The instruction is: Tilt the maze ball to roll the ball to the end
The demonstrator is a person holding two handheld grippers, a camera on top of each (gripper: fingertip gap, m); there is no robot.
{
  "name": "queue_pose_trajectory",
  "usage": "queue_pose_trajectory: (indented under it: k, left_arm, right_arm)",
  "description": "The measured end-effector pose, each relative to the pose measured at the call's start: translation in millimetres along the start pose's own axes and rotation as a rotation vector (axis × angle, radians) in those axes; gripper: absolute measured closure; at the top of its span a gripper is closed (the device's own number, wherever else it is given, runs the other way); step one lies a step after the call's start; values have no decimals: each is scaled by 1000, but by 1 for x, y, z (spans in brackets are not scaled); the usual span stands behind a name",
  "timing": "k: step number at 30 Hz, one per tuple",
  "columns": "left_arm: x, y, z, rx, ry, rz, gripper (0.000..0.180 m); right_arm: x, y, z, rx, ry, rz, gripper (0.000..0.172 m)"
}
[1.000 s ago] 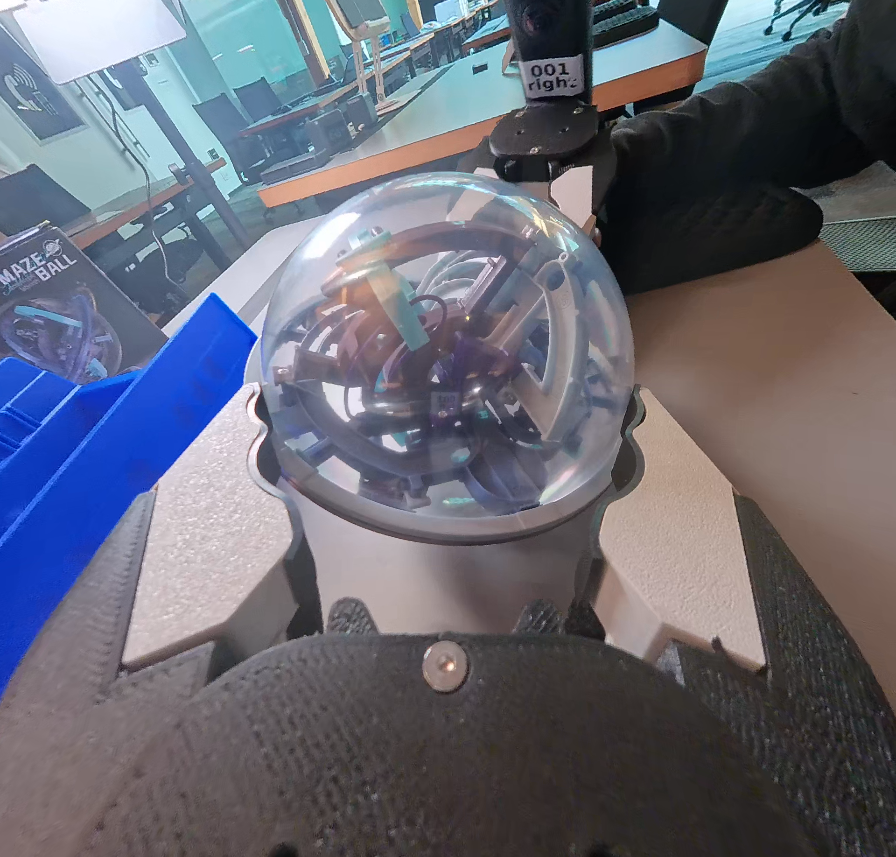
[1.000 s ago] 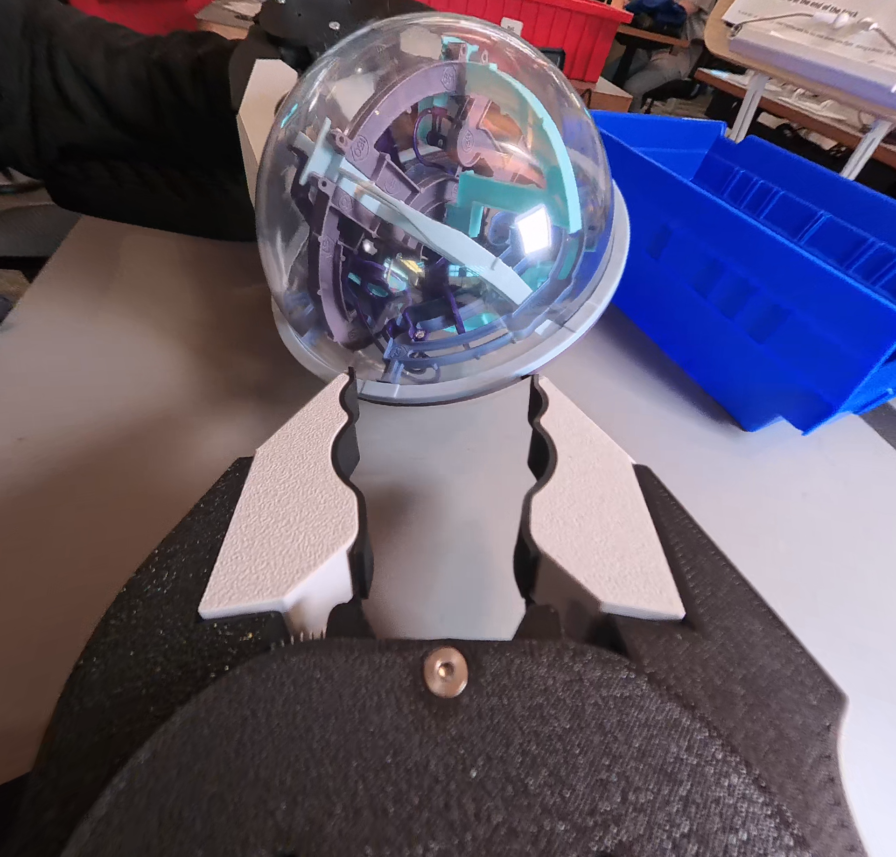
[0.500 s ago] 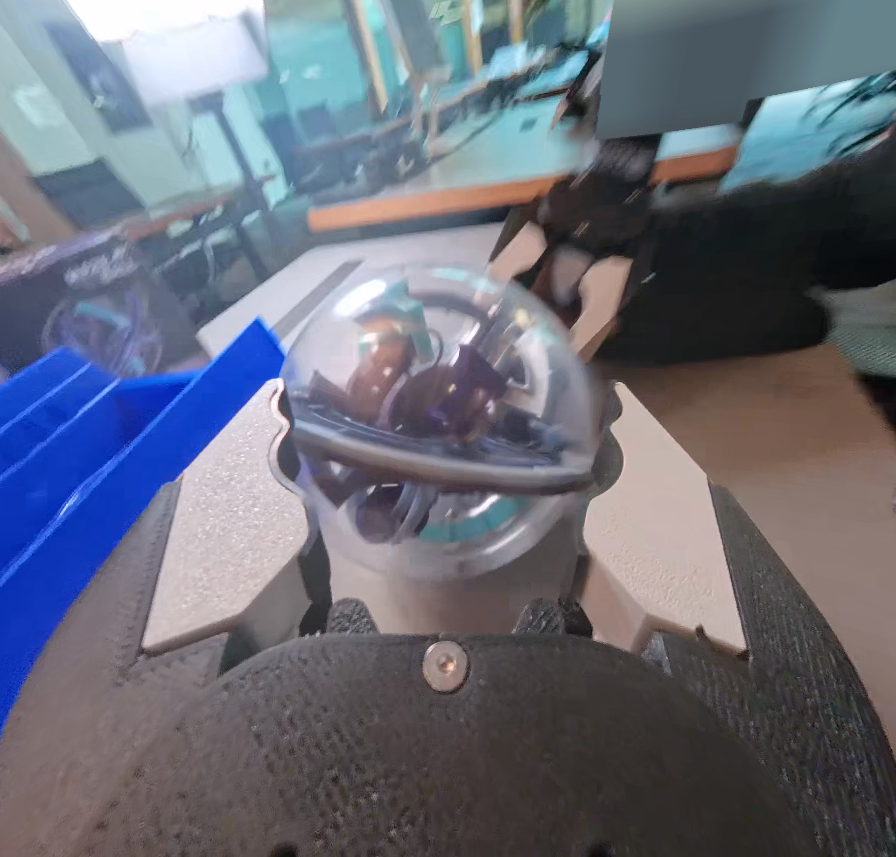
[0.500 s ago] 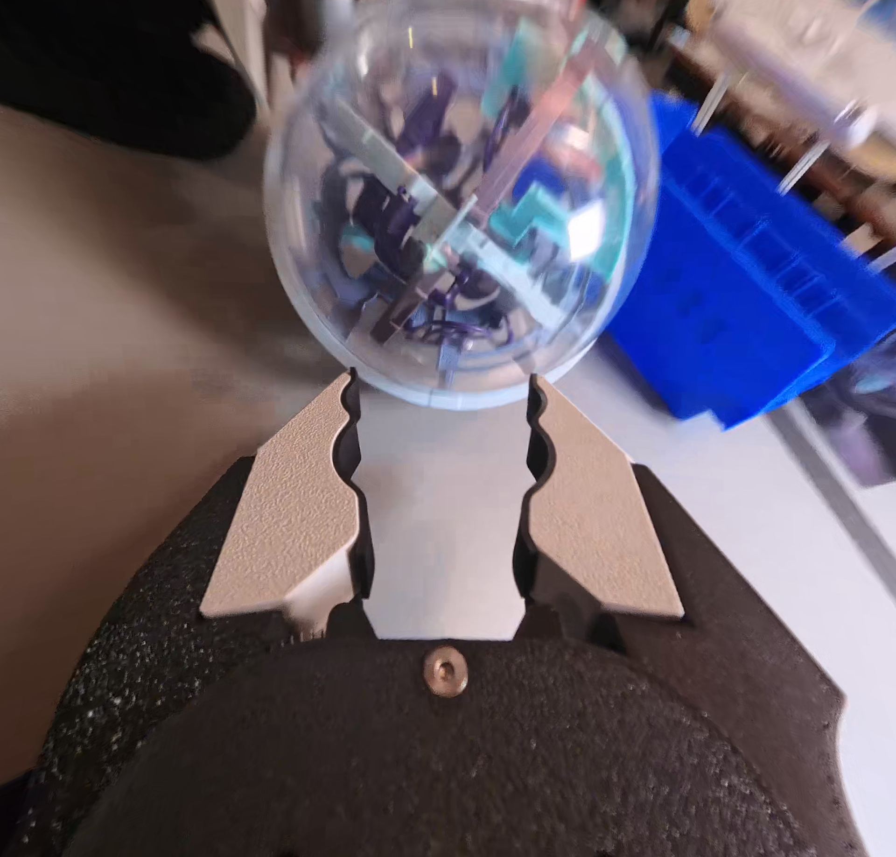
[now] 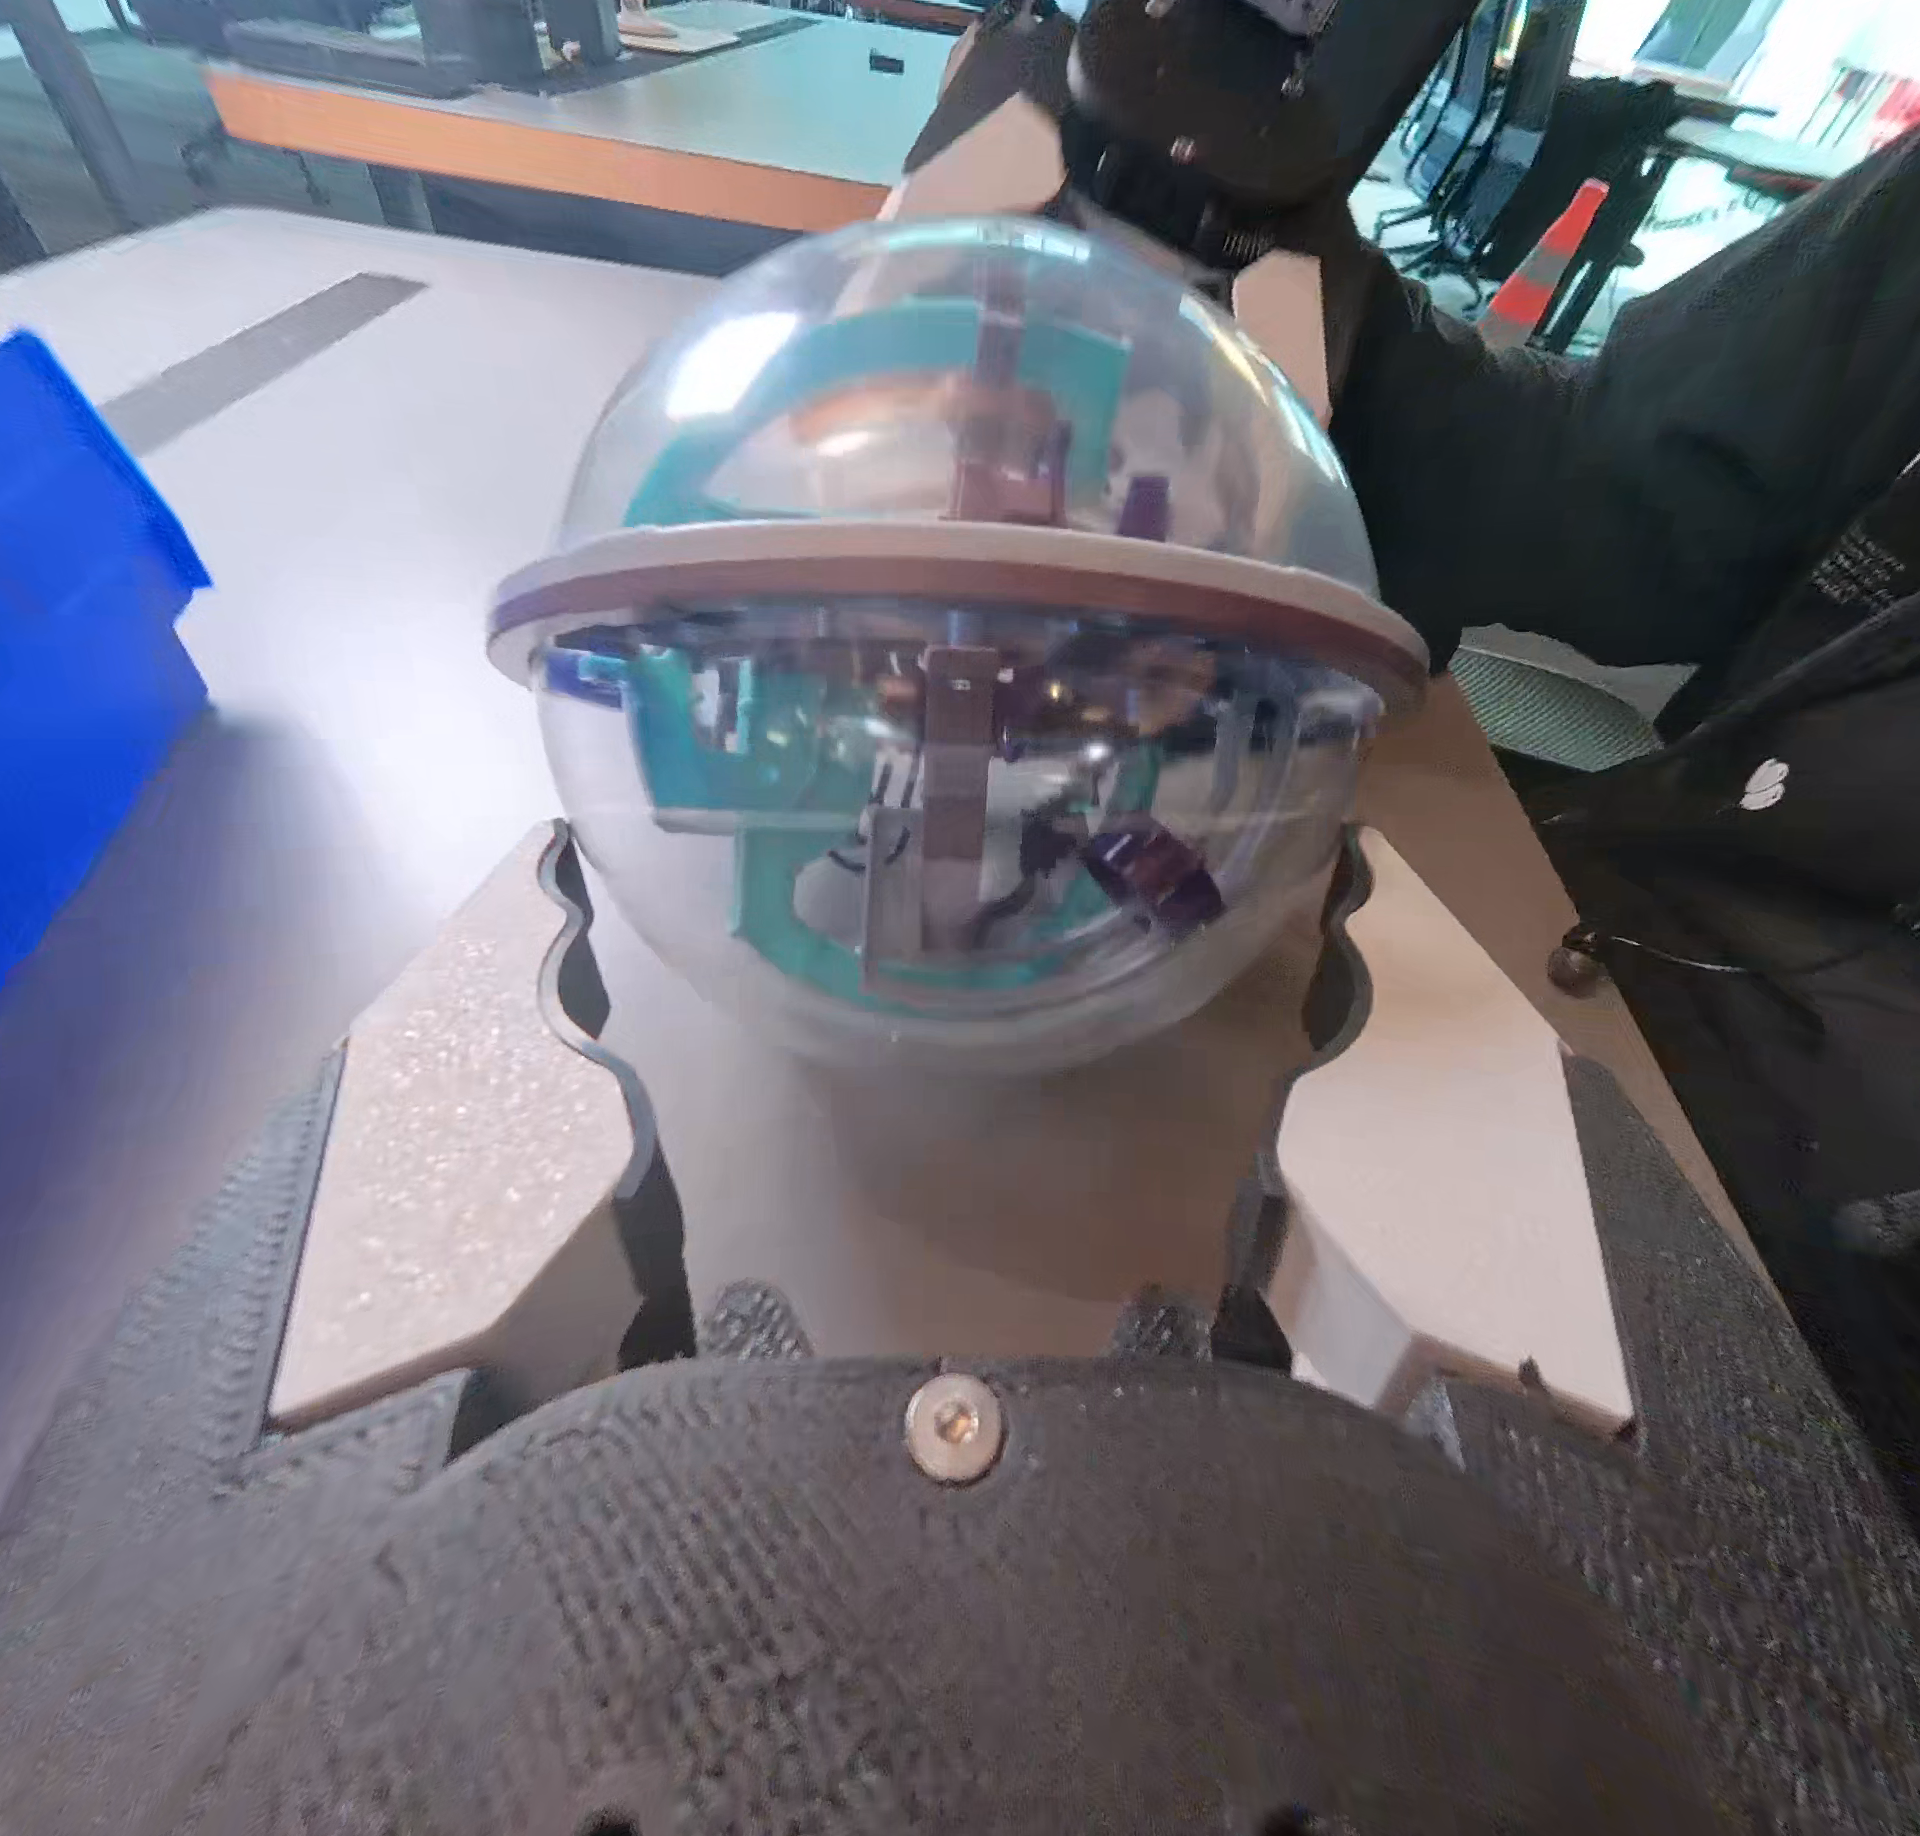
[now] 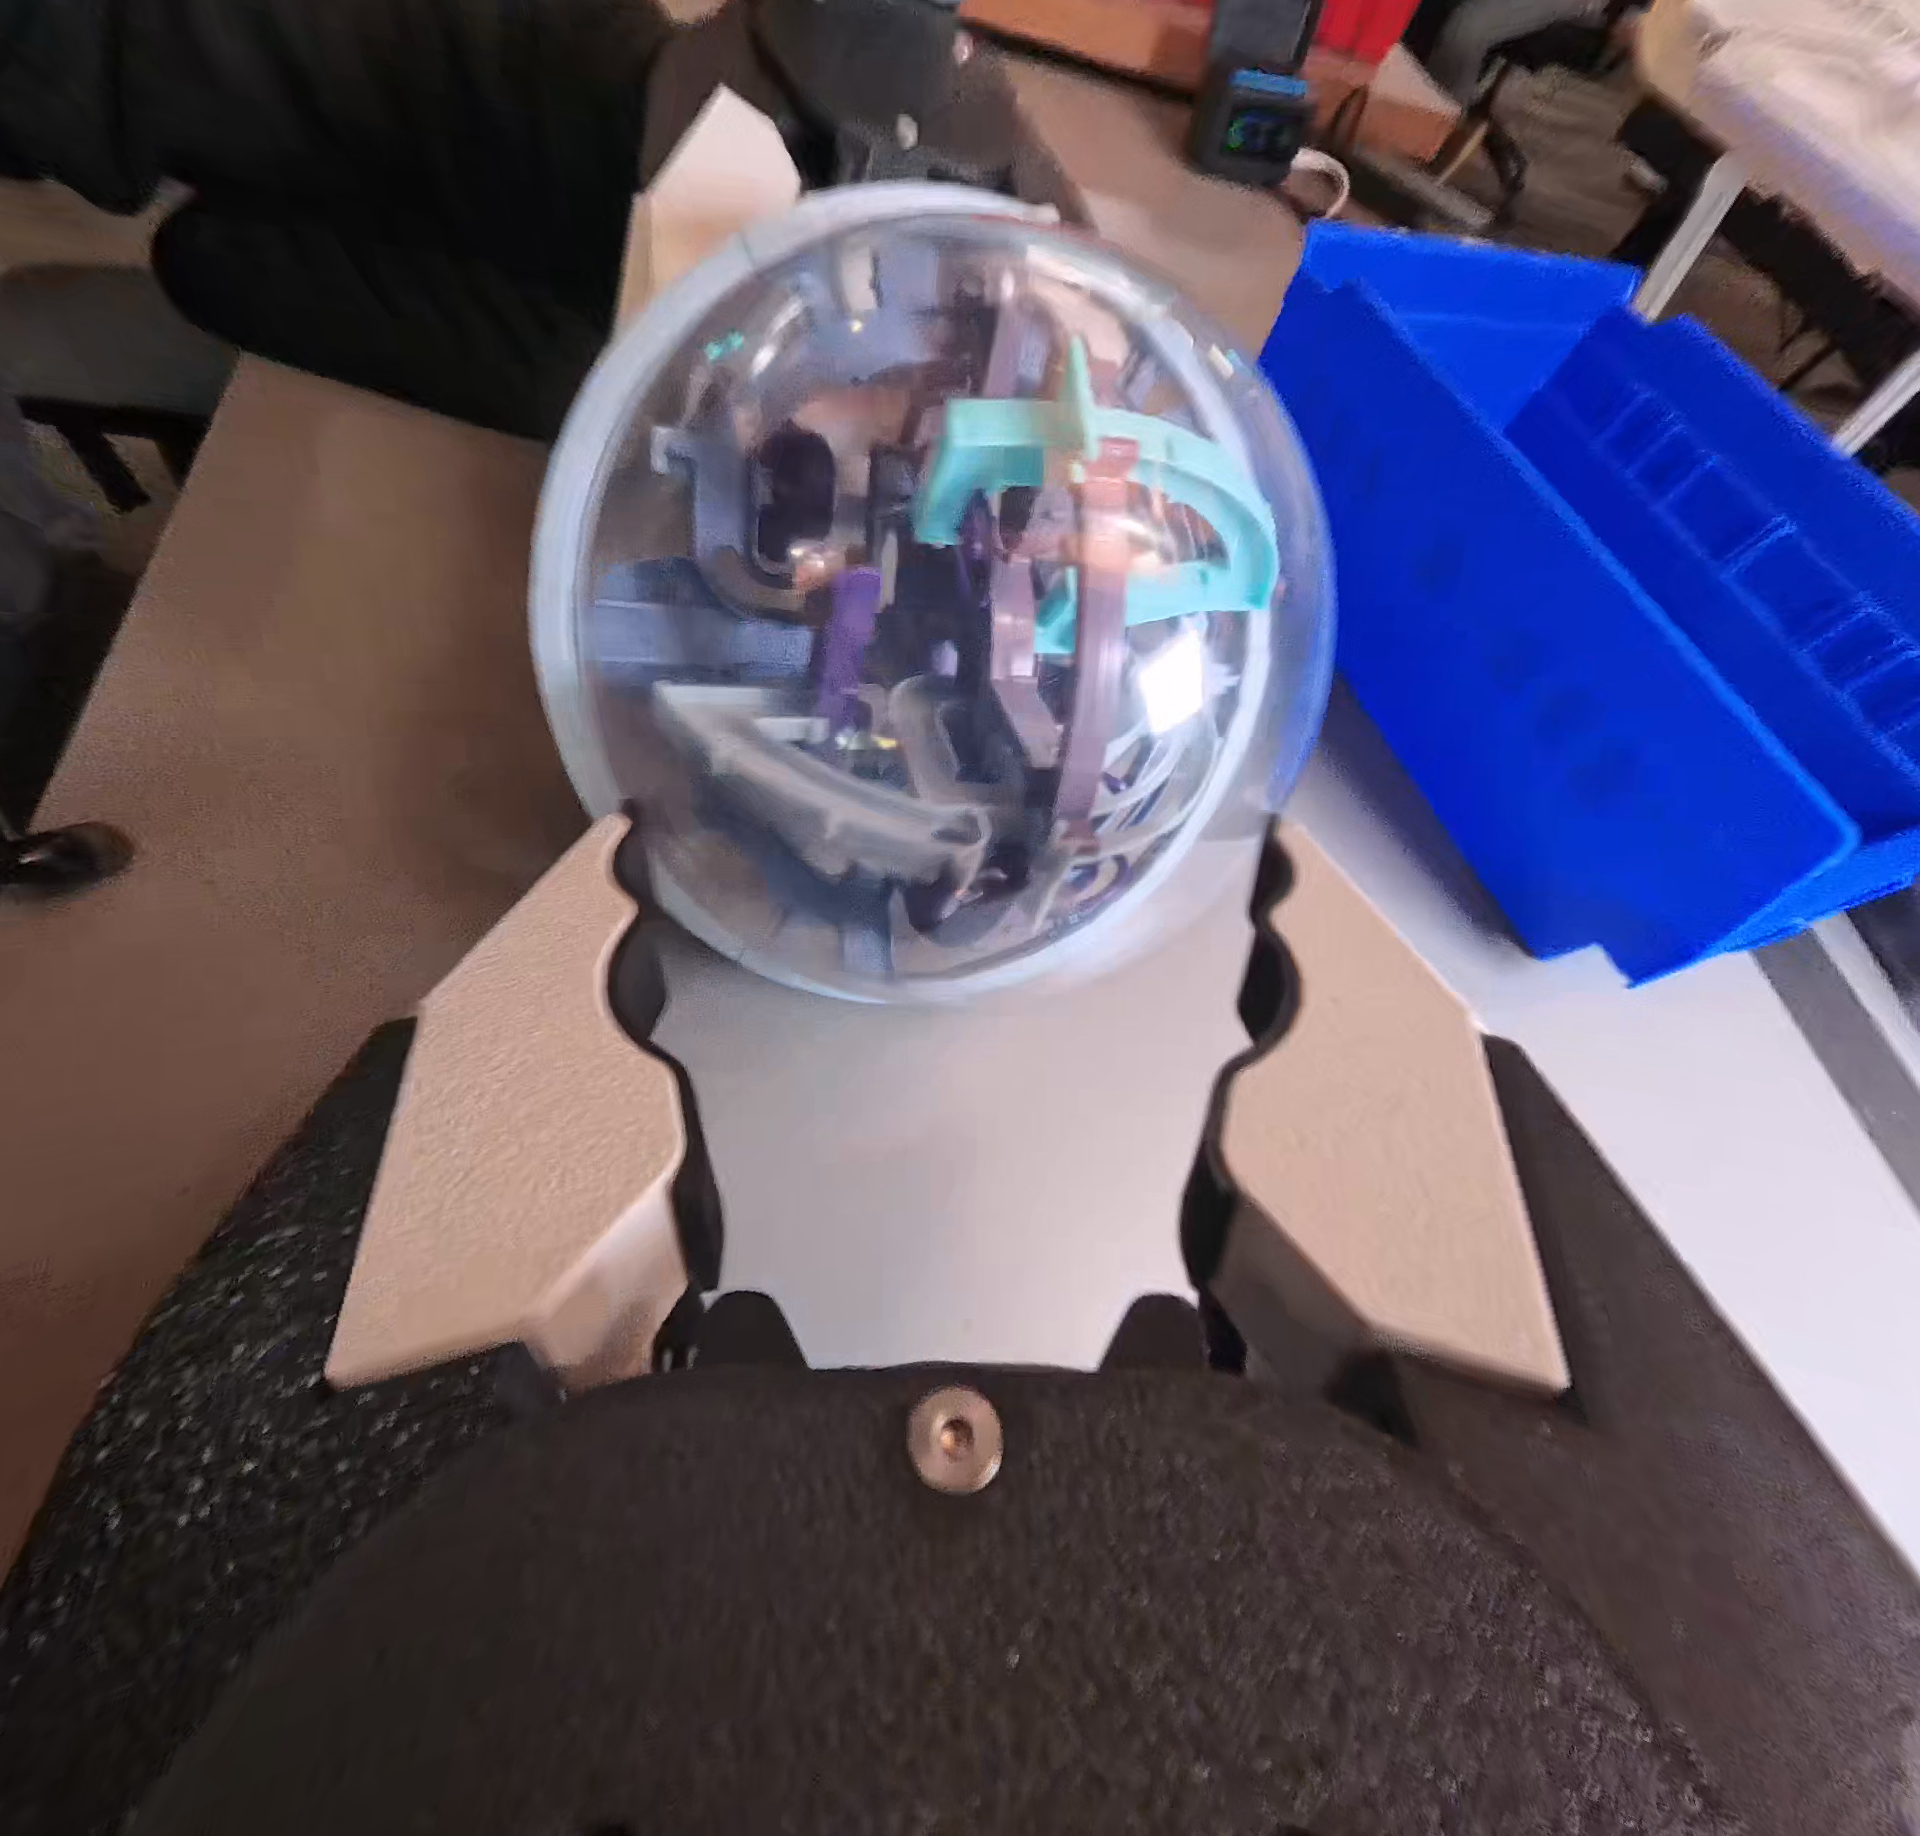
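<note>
The maze ball (image 5: 956,643) is a clear sphere with a grey rim and teal, purple and grey tracks inside. In the left wrist view it sits between my left gripper's (image 5: 956,846) fingertips, which press its lower half on both sides, a little above the table (image 5: 364,436). In the right wrist view the ball (image 6: 925,581) nests between my right gripper's (image 6: 948,841) widely spread fingertips, and both tips touch its lower sides. The right gripper (image 5: 1195,124) shows behind the ball in the left view. The left gripper (image 6: 883,51) shows behind it in the right view. I cannot make out the small ball inside.
A blue bin (image 6: 1558,591) stands on the table beside the ball and shows at the left edge of the left view (image 5: 73,591). A person's black sleeve (image 5: 1610,487) reaches in behind the ball. Desks and chairs fill the background.
The ball has been turned: its grey rim now runs level in the left view. My right fingers have spread wide and now take the ball between their tips. The left gripper kept its hold.
</note>
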State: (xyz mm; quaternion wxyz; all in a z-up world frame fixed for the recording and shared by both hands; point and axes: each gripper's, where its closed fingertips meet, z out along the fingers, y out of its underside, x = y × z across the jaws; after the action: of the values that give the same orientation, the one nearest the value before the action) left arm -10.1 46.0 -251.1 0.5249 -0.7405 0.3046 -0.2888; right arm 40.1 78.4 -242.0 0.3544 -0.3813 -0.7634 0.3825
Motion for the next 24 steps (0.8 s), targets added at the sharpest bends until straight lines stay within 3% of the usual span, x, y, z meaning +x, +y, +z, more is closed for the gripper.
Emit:
queue_pose_trajectory:
  k: [2, 4, 7, 8, 10, 12, 14, 17, 20, 24]
  left_arm:
    - [1, -11, -3, 26, -26, 56, 41]
    - [2, -29, -14, 113, -28, 53, 45]
    - [10, -47, -23, 203, 19, -4, 56]
    - [9, -51, -24, 220, -2, 5, 59]
    - [11, -58, -24, 236, -31, 52, 66]
    - [8, -61, -24, 241, -76, 94, 70]
    - [7, -63, -22, 229, -114, 137, 69]
    - [11, -66, -22, 220, -104, 166, 50]
    - [10, -54, -30, 154, -29, 64, 34]
    - [-9, -17, -33, 87, 10, -133, 38]
  right_arm:
    - [-2, 10, 13, -41, 3, 8, 50]
    - [-4, 19, 23, -65, -7, 29, 56]
    - [-19, 41, 35, -182, -70, -24, 103]
    - [-21, 49, 37, -231, -72, -73, 109]
    - [-15, 63, 32, -330, -42, -151, 104]
    - [-8, 66, 18, -356, -30, -112, 95]
    - [2, 51, 0, -261, 0, -46, 93]
    - [18, 16, -27, -67, 61, 23, 93]
    - [21, -12, -40, 71, 59, 82, 87]
    - [7, -21, -34, 102, -30, 153, 73]
